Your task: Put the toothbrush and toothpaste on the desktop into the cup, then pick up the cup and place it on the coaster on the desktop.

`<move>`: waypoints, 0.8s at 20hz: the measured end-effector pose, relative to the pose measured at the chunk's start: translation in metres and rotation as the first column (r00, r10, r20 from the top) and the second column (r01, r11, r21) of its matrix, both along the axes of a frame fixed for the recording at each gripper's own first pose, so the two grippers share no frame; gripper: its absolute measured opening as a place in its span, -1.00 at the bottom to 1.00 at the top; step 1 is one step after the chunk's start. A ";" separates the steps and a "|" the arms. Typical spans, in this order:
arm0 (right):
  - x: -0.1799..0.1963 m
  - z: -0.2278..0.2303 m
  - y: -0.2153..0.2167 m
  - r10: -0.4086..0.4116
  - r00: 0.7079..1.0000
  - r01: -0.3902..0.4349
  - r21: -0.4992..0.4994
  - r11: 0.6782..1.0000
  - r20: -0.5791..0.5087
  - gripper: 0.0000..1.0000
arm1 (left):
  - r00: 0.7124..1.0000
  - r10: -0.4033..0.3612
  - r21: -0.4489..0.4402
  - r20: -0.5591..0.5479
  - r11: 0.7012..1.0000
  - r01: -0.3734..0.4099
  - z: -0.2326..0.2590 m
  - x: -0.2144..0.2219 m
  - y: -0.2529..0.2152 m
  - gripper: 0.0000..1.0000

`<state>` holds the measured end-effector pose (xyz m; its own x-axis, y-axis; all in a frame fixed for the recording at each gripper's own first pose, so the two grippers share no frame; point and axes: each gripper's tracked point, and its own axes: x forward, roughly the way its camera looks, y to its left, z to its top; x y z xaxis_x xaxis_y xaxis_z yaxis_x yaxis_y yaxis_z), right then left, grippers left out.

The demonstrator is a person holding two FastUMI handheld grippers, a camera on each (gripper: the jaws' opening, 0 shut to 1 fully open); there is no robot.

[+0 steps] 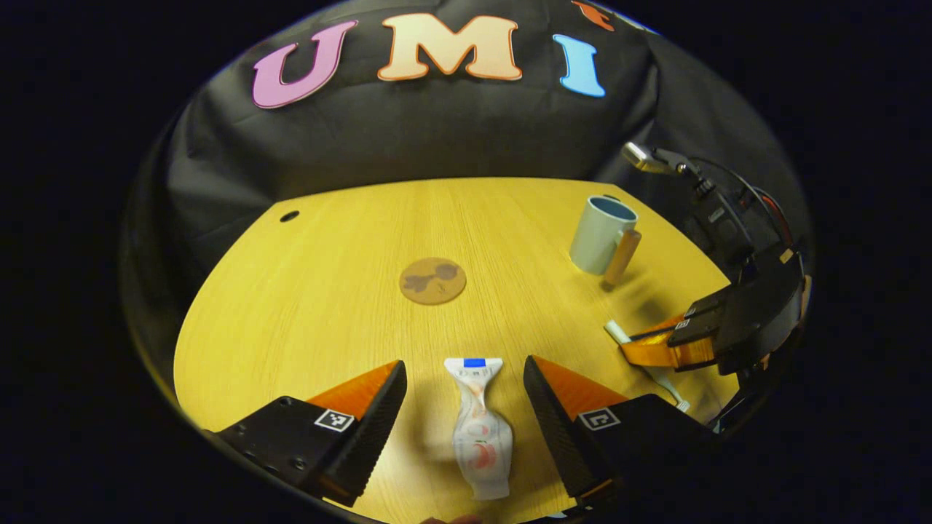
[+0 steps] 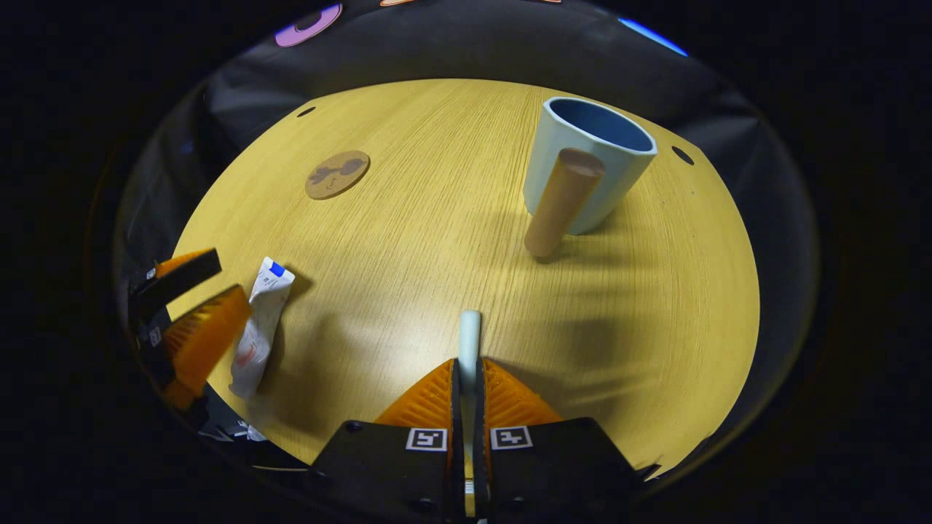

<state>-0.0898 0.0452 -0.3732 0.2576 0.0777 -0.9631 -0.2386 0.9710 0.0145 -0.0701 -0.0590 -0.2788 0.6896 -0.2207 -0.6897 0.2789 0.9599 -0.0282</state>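
Right gripper clamped on the toothbrush; left gripper apart, straddling the toothpaste.

Bottom centre both; cup upper right, coaster upper left. Risk, I'd say: the brush, pinched near one end, pivots and clips the cup's rim.

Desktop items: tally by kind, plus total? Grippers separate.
Toothpaste tube: 1
Toothbrush: 1
Cup: 1
Coaster: 1
Total on the desktop: 4
Grippers: 2, the left gripper open around the tube, the right gripper shut on the toothbrush.
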 end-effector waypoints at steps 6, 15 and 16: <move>0.000 0.000 0.000 0.010 1.000 -0.010 0.012 1.000 0.022 -0.85 | 0.996 -0.003 0.023 -0.090 1.000 0.005 -0.027 -0.010 -0.005 0.90; 0.000 0.001 0.000 0.013 0.999 -0.013 0.017 1.000 0.037 -0.85 | 0.990 0.009 0.055 -0.139 0.999 -0.002 -0.042 -0.013 -0.004 0.84; 0.000 0.001 -0.001 0.013 0.999 -0.013 0.017 1.000 0.037 -0.85 | 0.987 0.017 0.057 -0.157 0.998 -0.008 -0.043 -0.014 -0.004 0.84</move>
<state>-0.0900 0.0446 -0.3722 0.2917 0.0977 -0.9515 -0.2520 0.9675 0.0221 -0.0843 -0.0630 -0.3214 0.5743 -0.1708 -0.8006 0.2629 0.9647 -0.0172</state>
